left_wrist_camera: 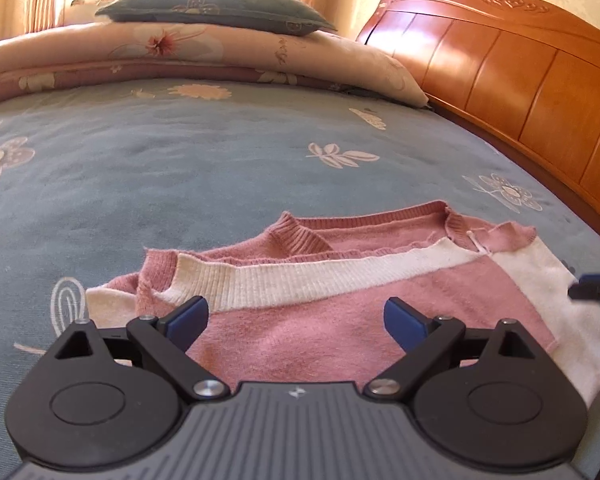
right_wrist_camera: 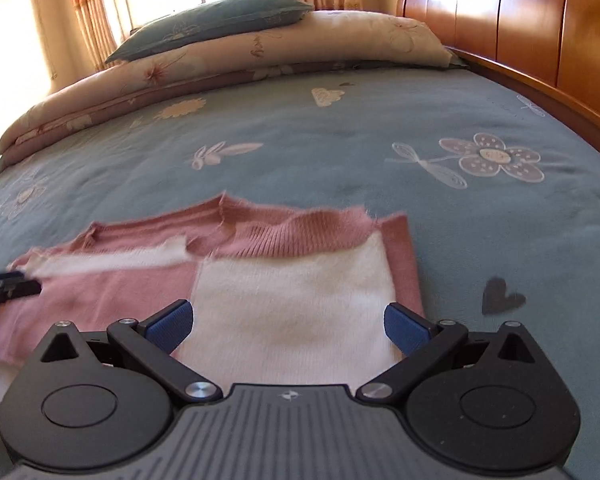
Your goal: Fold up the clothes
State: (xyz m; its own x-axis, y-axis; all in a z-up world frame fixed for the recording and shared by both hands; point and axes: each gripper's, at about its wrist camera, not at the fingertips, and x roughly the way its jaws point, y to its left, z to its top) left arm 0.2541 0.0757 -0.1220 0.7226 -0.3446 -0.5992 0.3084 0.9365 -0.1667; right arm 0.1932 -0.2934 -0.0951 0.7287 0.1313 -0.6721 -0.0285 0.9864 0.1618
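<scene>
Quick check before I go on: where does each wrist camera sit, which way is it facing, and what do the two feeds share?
Left wrist: on the open left gripper, looking across the sweater toward the headboard.
Right wrist: on the open right gripper, over the sweater's white panel.
Shared: sweater, pillow, bedspread; each sees the other gripper's tip.

A dusty-pink knit sweater (left_wrist_camera: pixel 300 320), banded in cream-white with ribbed pink cuffs and collar, lay on a bed (left_wrist_camera: pixel 180 152) covered in muted blue-grey fabric printed with pale flowers, leaves and small dark hearts. A folded quilt (left_wrist_camera: pixel 220 52) in peach and mauve carried a floral print; the pillow (left_wrist_camera: pixel 216 10) on it was slate blue with faint flower outlines. The headboard (left_wrist_camera: pixel 520 72) was glossy orange-brown wood. The curtains (right_wrist_camera: pixel 88 8) showed peach and orange stripes. Each gripper, the left gripper (left_wrist_camera: pixel 296 318) and the right gripper (right_wrist_camera: pixel 288 320), was black and grey with blue pads (left_wrist_camera: pixel 188 318).
</scene>
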